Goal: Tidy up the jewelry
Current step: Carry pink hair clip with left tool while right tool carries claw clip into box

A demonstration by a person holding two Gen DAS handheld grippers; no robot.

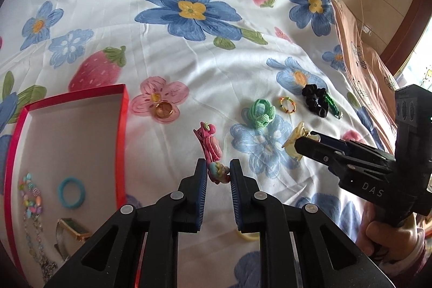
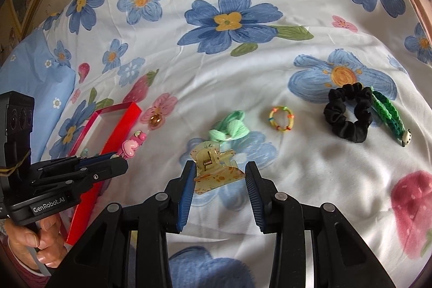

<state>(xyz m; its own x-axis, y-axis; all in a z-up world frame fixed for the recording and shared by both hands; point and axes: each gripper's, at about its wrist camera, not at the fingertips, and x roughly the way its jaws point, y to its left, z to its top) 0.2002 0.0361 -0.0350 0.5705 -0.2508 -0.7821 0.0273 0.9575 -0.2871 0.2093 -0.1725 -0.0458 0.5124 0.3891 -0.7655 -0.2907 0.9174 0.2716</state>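
A home bedroom: a white cotton bedsheet printed with blue flowers and strawberries [image 1: 205, 50] covers a bed, a pale blue pillow [image 2: 35, 77] beside it.

Glossy translucent plastic claw clip [image 2: 216, 169]; seemingly matt cloth bedsheet [image 2: 310, 174].

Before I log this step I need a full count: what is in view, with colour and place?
Red box: 1, left; holds blue ring, bead chain, gold-edged piece.
Pink clip: 1, between left pads.
Yellow claw clip: 1, between right pads.
Mint hair tie: 1, centre.
Multicolour band: 1, centre-right.
Black scrunchie: 1, right.
Green braid: 1, beside scrunchie.
Amber ring: 1, near box.
Floral bedsheet: 1, underneath.
Left gripper: shut on clip.
Right gripper: open.
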